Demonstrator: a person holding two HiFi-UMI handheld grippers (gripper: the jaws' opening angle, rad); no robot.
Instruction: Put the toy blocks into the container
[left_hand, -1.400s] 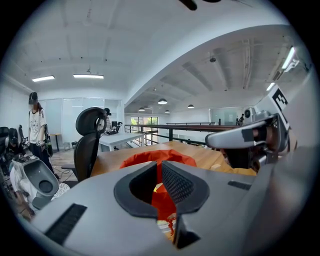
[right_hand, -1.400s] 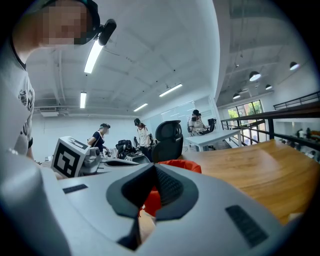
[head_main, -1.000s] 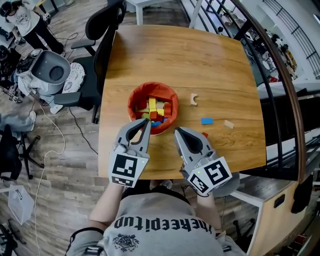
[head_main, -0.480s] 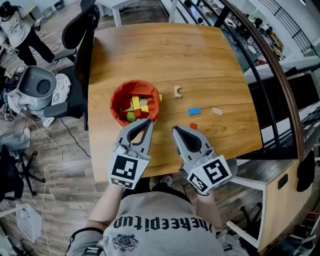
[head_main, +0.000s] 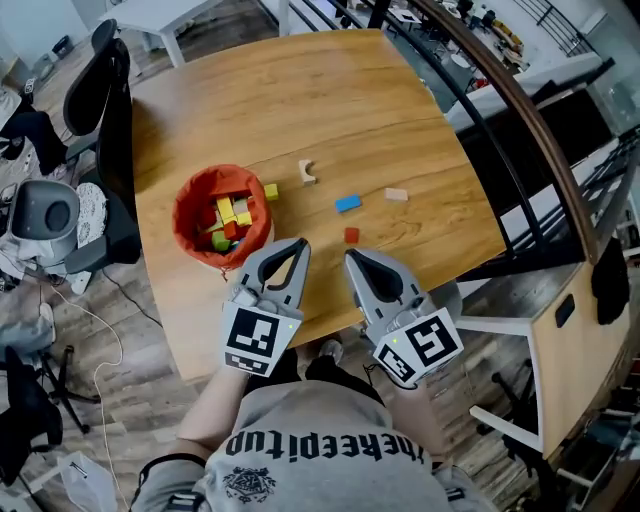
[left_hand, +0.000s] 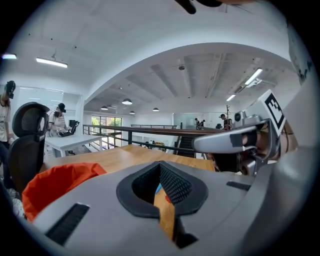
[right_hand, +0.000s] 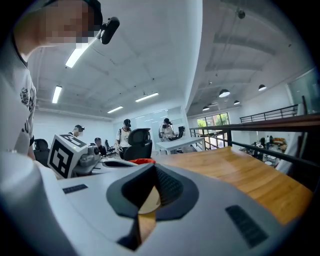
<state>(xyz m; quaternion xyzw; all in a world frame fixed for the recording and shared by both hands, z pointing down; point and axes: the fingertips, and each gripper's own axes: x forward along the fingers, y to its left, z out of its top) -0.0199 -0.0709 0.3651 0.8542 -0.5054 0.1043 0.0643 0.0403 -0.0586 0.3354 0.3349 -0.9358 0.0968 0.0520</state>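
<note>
An orange fabric container (head_main: 218, 219) stands on the wooden table (head_main: 330, 110) at the left, with several coloured blocks inside. Loose on the table lie a yellow block (head_main: 270, 191) touching its rim, a pale arch block (head_main: 307, 172), a blue block (head_main: 348, 203), a beige block (head_main: 396, 194) and a red block (head_main: 351, 235). My left gripper (head_main: 297, 244) is shut and empty just right of the container's near side. My right gripper (head_main: 352, 259) is shut and empty, a little nearer than the red block. In the left gripper view the container (left_hand: 55, 182) shows at the left.
A black office chair (head_main: 105, 90) stands at the table's left edge, and a grey bin (head_main: 42, 215) sits on the floor beyond it. A dark curved railing (head_main: 520, 120) runs past the table's right side. People sit at far desks (right_hand: 125, 135).
The head view has swung, so the table and container now sit further left and the far blocks show fully. Both grippers stay shut side by side at the near edge.
</note>
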